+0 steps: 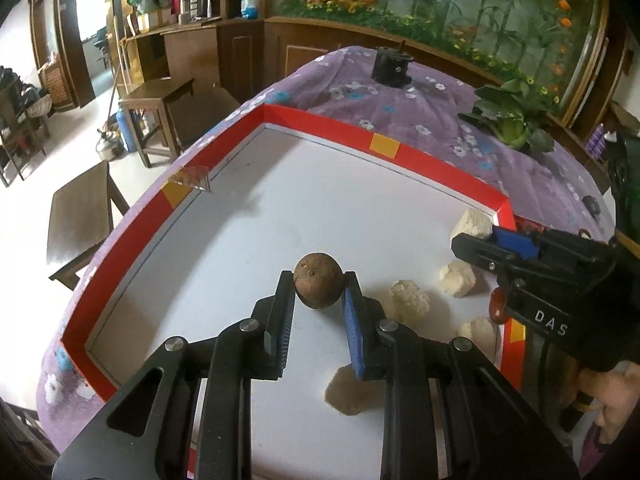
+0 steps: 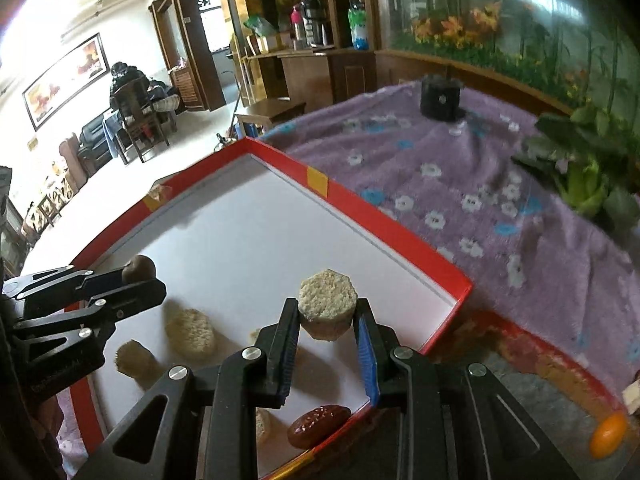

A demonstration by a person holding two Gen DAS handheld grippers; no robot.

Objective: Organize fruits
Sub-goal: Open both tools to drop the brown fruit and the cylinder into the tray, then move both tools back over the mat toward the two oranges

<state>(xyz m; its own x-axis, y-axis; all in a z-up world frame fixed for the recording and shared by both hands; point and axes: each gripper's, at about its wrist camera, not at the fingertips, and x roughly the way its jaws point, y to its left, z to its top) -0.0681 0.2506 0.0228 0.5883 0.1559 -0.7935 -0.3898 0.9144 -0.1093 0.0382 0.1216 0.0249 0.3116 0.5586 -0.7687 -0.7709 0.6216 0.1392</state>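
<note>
The left gripper [image 1: 319, 288] is pinching a round brown fruit [image 1: 318, 280] between its fingertips, holding it over the white floor of the red-rimmed tray [image 1: 332, 122], toward the near middle. The right gripper [image 2: 326, 316] is squeezing a pale, crumbly octagonal cake [image 2: 327, 304] and holding it above the tray's near right part. Several pale lumps [image 1: 410, 301] are lying on the tray floor to the right of the brown fruit. A glossy brown date-like piece [image 2: 318, 426] is sitting at the tray's near edge. The tray is resting on a purple flowered cloth [image 2: 440, 168], with a leafy green vegetable [image 1: 514, 118] lying far right.
</note>
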